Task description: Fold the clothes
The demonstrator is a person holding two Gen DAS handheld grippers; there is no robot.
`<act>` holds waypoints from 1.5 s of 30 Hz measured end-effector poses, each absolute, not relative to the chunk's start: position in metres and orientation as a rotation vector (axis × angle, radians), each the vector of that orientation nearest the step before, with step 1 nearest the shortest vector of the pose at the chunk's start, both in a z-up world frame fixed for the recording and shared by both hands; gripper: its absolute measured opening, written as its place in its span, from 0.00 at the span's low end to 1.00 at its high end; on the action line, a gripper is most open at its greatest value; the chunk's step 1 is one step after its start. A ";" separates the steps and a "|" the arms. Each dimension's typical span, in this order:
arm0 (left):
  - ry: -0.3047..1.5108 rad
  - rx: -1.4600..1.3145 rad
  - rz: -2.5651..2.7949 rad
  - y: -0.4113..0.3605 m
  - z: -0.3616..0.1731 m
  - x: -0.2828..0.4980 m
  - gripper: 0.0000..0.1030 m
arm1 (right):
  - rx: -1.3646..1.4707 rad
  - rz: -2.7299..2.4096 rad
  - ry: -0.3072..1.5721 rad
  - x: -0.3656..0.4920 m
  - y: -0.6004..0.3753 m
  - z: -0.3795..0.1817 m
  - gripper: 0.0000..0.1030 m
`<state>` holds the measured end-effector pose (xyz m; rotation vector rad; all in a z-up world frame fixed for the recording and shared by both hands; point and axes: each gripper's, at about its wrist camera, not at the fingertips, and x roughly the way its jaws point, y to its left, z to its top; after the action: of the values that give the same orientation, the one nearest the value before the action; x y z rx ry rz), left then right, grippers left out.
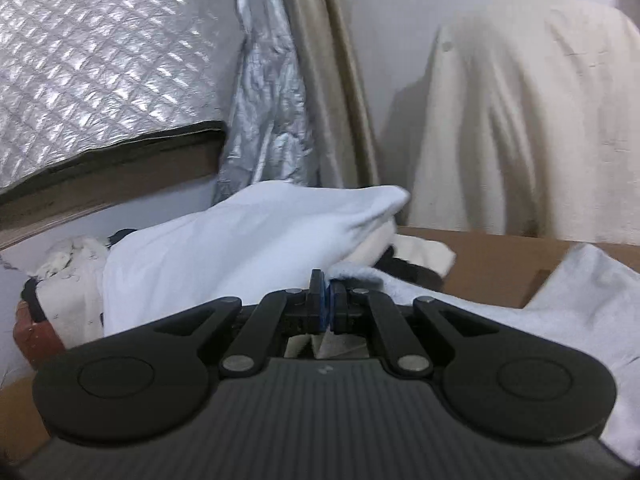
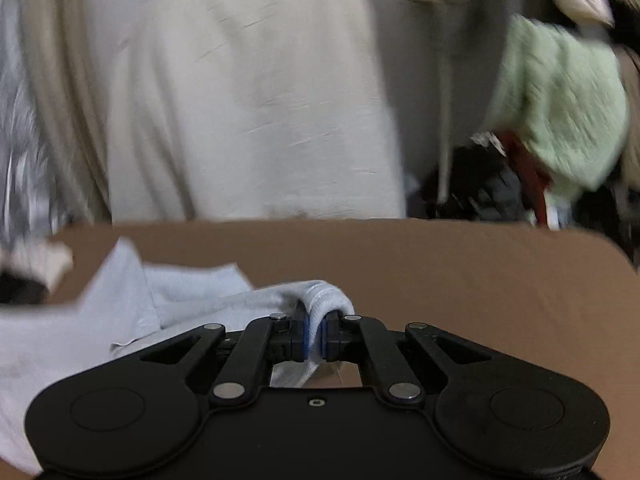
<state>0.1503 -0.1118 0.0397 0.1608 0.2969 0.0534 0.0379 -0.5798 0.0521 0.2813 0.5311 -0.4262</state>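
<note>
Right wrist view: the right gripper [image 2: 315, 338] is pinching a ribbed hem of the pale garment [image 2: 80, 320] between its blue pads, jaws pressed together on the cloth, which is trailing leftward over the brown cardboard surface [image 2: 440, 272]. Left wrist view: the left gripper [image 1: 327, 306] is clamping an edge of the same garment [image 1: 580, 300], with cloth spreading toward the cardboard's [image 1: 492, 264] right edge.
</note>
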 end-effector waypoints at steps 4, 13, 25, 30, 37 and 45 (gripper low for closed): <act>0.267 0.088 -0.040 -0.116 0.048 0.132 0.02 | 0.178 -0.495 0.485 0.019 -0.593 0.094 0.04; 0.345 -0.048 -0.009 -0.116 0.039 0.142 0.02 | 0.020 -0.552 0.407 0.028 -0.616 0.130 0.20; 0.735 0.116 0.123 -0.149 -0.056 0.202 0.05 | 0.041 -0.511 0.694 0.049 -0.608 0.012 0.51; 0.776 0.138 0.135 -0.151 -0.061 0.211 0.07 | 0.480 -0.329 0.653 -0.018 -0.570 -0.022 0.52; 0.707 -0.046 0.083 -0.126 -0.031 0.204 0.07 | 0.313 0.018 0.829 -0.025 -0.477 -0.060 0.55; 0.744 0.008 0.089 -0.129 -0.041 0.192 0.06 | 0.225 -0.013 0.822 0.017 -0.436 -0.062 0.68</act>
<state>0.1920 -0.1287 -0.0410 0.0075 0.7445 0.0891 0.0169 -0.4355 -0.0621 0.2247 0.8224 -0.0130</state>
